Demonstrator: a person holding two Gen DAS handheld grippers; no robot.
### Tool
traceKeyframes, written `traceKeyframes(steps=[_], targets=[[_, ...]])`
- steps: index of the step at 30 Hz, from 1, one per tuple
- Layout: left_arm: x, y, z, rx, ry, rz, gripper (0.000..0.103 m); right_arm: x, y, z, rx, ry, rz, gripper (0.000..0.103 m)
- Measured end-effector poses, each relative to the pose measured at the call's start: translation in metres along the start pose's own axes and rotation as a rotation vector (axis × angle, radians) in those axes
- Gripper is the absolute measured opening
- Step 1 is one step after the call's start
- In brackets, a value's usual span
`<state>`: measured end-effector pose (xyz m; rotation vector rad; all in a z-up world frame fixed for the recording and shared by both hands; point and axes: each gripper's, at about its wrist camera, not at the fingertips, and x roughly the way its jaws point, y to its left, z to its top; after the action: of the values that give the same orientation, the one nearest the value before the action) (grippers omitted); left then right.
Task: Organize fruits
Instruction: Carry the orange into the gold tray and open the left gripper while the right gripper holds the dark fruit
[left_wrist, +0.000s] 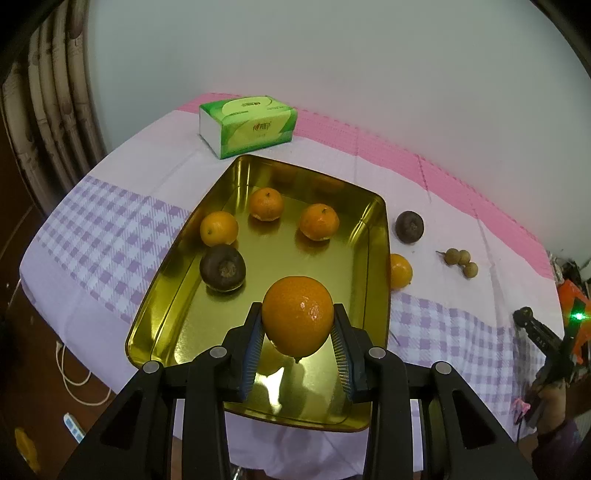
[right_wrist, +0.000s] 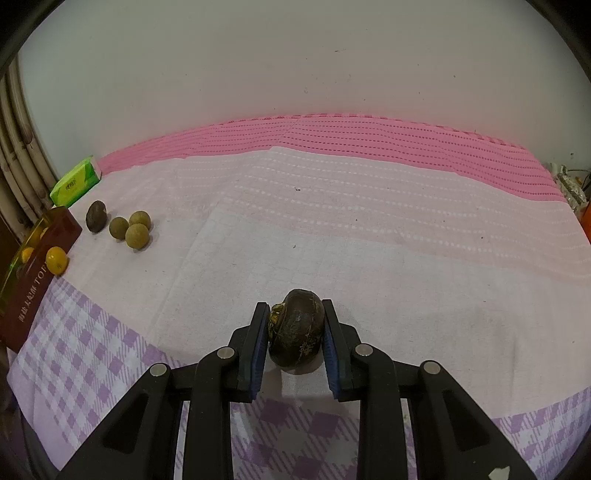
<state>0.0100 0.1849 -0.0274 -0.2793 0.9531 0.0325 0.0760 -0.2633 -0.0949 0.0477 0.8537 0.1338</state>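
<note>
So the left gripper (left_wrist: 297, 332) is clamped on an orange (left_wrist: 297, 315), held low in the frame over the near end of the gold tray (left_wrist: 184, 306). Three small oranges and one dark brown fruit (left_wrist: 222, 267) are already sitting in the tray. A second dark fruit (left_wrist: 409, 226), another small orange (left_wrist: 400, 270) tucked against the tray's right wall, and a little cluster of longans (left_wrist: 461, 261) are left out on the tabletop (left_wrist: 443, 206) to the right.

In the right wrist view, the right gripper (right_wrist: 295, 332) is closed on a dark, wrinkled fruit (right_wrist: 296, 326) at lower centre, apparently resting on or just above the cloth.

Handling-wise, the orange looks firm, light and glossy, so some slip is probably to be expected; it's pinched across its widest part, which seems like the right spot. The dark one looks harder-shelled and rough, so better grip can be assumed, though a crack is likely if it's squeezed hard. Both are round, so rolling is to be counted on once they're released.

Room-wise, plenty of bare tray floor is seen at the near end, right under the orange. The tray walls are raised, so they'd need to be cleared on the way in, but rolling should be stopped by them. A green tissue box (left_wrist: 248, 124) sits beyond the tray's far end, well out of the way. The right side of the cloth is wide open.
</note>
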Motion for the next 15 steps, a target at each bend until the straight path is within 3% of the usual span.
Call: traceKeyframes(steps=[15], targets=[[0.0033,-0.0067,-0.0036,0.029,0.009,0.002,0.037,0.0004,0.0017,-0.0006,-0.010,0.001,-0.010,0.025]])
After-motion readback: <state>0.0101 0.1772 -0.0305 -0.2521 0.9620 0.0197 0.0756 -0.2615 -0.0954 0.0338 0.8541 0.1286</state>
